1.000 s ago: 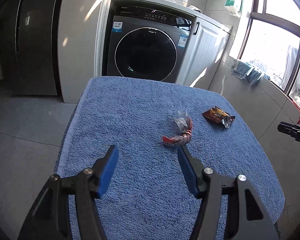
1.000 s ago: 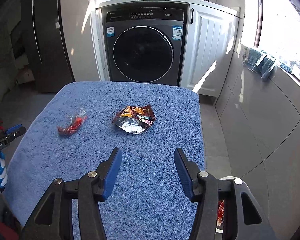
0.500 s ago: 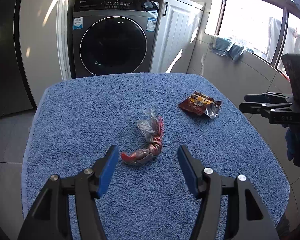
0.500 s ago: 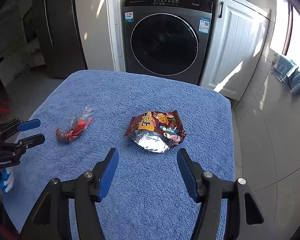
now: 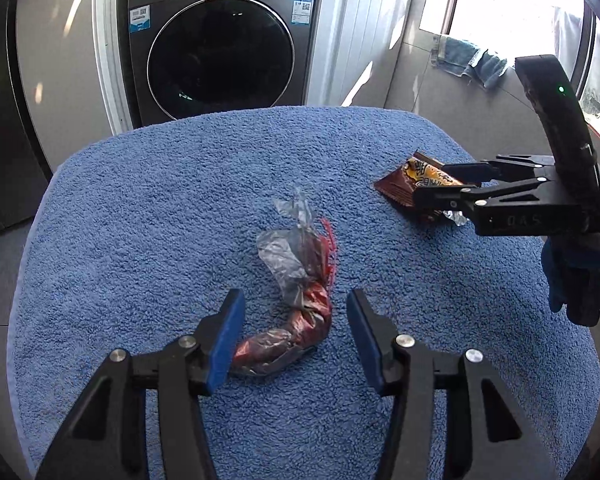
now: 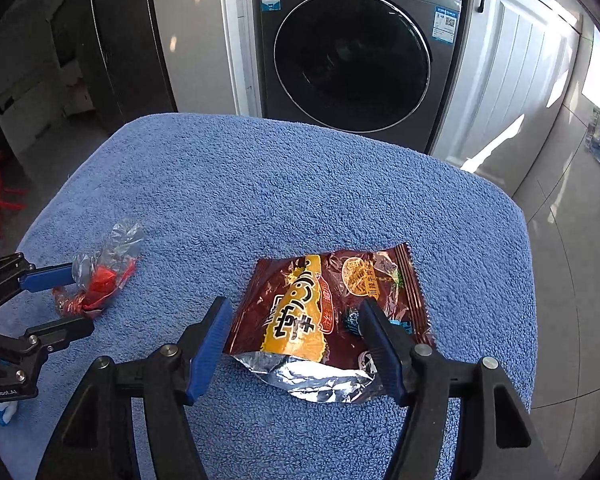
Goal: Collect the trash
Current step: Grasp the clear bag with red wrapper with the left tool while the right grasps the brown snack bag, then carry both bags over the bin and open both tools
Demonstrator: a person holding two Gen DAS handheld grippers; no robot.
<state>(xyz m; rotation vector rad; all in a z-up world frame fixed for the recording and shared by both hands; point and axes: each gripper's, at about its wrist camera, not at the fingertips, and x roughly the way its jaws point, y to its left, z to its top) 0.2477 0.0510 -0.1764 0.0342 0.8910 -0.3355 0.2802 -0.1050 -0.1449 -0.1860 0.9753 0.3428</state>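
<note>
On the blue terry towel (image 5: 140, 220), our left gripper (image 5: 296, 336), jaws just narrowing, brackets the twisted red-and-clear plastic wrapper (image 5: 296, 300) ungripped. Our right gripper (image 6: 296, 344), just widening, straddles the brown foil snack packet (image 6: 332, 312) further right; both may snag pile or slip.

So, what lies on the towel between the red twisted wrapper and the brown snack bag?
Nothing: only bare blue towel between red twisted wrapper and brown snack bag, right wrist view.

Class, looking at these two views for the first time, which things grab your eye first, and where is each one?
A brown and yellow snack bag with torn silver foil lies on the blue towel, between the open right gripper's fingers. A twisted red and clear wrapper lies between the left gripper's fingers. Behind stands a dark washing machine.
</note>
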